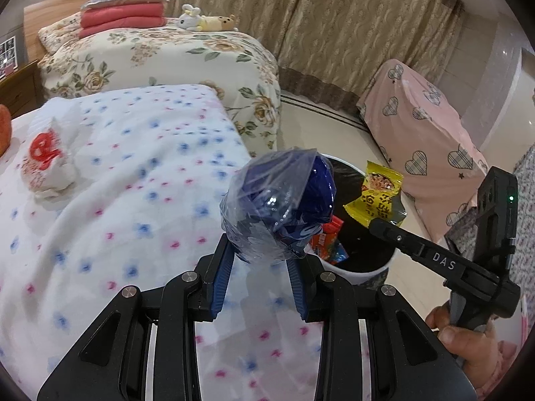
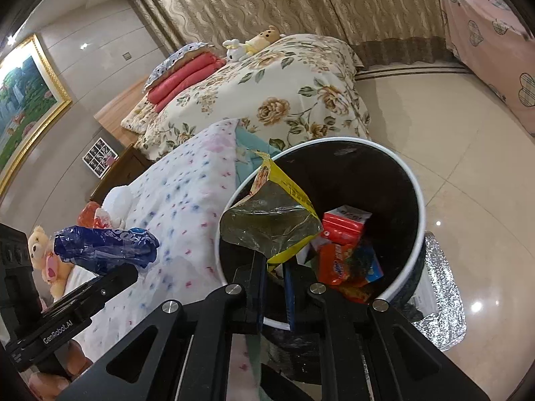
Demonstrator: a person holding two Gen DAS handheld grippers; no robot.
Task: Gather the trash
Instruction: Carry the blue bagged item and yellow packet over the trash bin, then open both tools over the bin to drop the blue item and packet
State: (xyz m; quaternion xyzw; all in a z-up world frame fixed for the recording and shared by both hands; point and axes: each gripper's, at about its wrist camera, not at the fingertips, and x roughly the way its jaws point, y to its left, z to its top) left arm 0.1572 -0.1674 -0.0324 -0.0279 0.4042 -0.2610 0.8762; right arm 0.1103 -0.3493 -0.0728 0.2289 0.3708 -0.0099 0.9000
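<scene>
My left gripper is shut on a crumpled blue and clear plastic wrapper, held over the bed's edge beside the bin; it also shows in the right wrist view. My right gripper is shut on a yellow snack packet, held over the bin's rim; the packet also shows in the left wrist view. The white-rimmed, black-lined trash bin stands on the floor by the bed and holds red and orange wrappers.
A bed with a white spotted blanket carries a crumpled white and red bag. A floral bed lies behind it. A pink heart-patterned cover drapes furniture at the right. A teddy bear sits at the left.
</scene>
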